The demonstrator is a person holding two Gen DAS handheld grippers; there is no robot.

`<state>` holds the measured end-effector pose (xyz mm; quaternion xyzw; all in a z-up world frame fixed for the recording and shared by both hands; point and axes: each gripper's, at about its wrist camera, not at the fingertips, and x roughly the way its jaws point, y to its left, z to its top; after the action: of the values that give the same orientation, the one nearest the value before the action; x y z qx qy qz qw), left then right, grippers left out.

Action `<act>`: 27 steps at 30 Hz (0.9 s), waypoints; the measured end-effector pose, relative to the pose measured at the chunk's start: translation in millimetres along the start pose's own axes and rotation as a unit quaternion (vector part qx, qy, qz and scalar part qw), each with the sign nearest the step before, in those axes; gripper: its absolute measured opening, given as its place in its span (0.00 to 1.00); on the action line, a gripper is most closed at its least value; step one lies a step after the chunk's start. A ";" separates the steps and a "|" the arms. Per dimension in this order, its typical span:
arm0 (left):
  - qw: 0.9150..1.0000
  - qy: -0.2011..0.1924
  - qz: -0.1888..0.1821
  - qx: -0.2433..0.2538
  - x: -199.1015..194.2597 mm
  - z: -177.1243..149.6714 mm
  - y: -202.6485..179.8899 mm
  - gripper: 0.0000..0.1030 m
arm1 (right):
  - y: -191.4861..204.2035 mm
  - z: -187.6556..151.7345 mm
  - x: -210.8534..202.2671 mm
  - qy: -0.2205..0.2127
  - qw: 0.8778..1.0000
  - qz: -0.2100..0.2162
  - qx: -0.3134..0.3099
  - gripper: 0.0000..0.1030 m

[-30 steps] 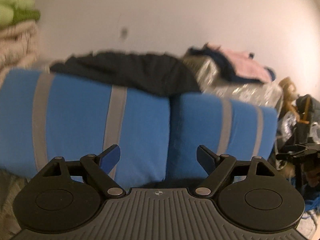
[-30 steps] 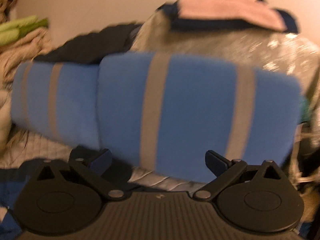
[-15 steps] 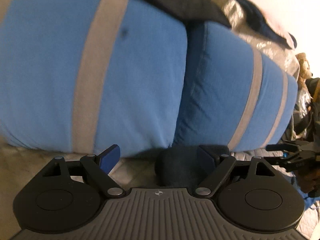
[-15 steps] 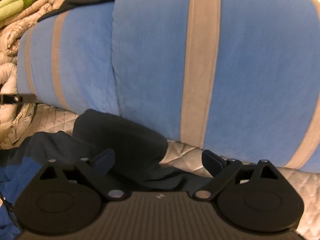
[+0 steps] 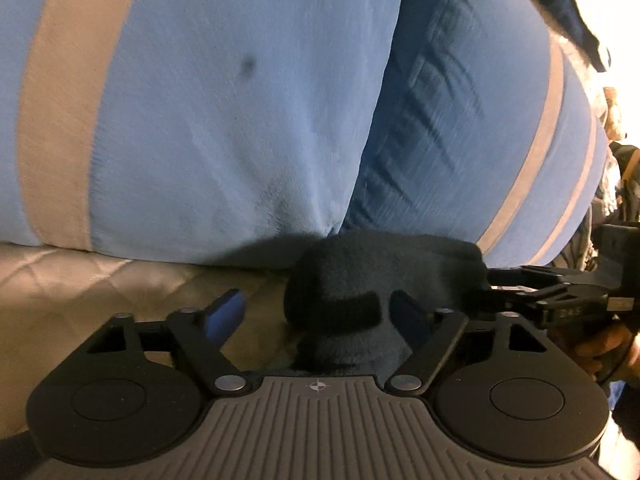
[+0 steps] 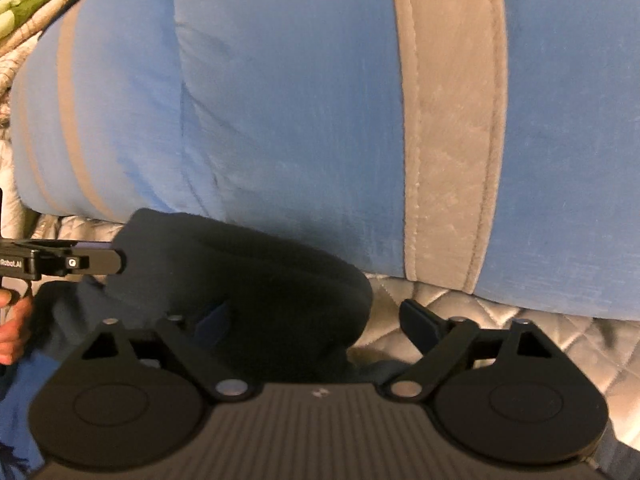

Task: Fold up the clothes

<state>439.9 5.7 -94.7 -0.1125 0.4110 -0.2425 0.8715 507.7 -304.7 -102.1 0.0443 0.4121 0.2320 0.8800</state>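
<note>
While two blue pillows with grey stripes fill most of both views, a dark garment (image 5: 384, 280) lies bunched on the quilted cover (image 5: 100, 280) right at their foot, touching the lower edge of the pillows where they meet. The left pillow (image 5: 200, 120) and the right pillow (image 5: 460, 120) stand side by side, pressed against each other.

The left gripper (image 5: 318, 316) has its two blue-tipped fingers spread apart, with the bulge of the dark garment sitting between them; the right-hand finger lies against the cloth, the left-hand one is clear of it over the quilt. The right gripper (image 6: 320, 320) also has its fingers apart, its left finger over the dark cloth and its right finger above bare quilt. Neither pair is closed on the fabric.

Each camera catches the other tool at the edge of its picture, along with part of the hand (image 6: 12, 320) that holds the left one. Far left in the right wrist view, a pile of folded pale and green bedding (image 6: 24, 20) shows beyond the pillows. No container is seen in either view.
</note>
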 end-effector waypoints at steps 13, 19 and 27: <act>0.979 -0.043 0.114 0.163 -11.0 0.0 -46.0 0.40 | 47.3 7.0 -1.5 -0.063 0.988 -0.079 -0.119 0.53; 0.974 -0.054 0.116 0.185 -51.9 -1.0 -26.8 0.68 | 29.6 6.6 -30.7 -0.064 0.983 -0.106 -0.137 0.85; 0.977 -0.007 0.152 0.149 -76.0 2.9 33.2 0.69 | -25.7 3.4 -65.9 -0.052 0.983 -0.144 -0.102 0.88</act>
<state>411.7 73.4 -55.7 0.0802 0.3765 -0.1650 0.9081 483.4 -356.5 -60.3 -0.0934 0.3416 0.1415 0.9244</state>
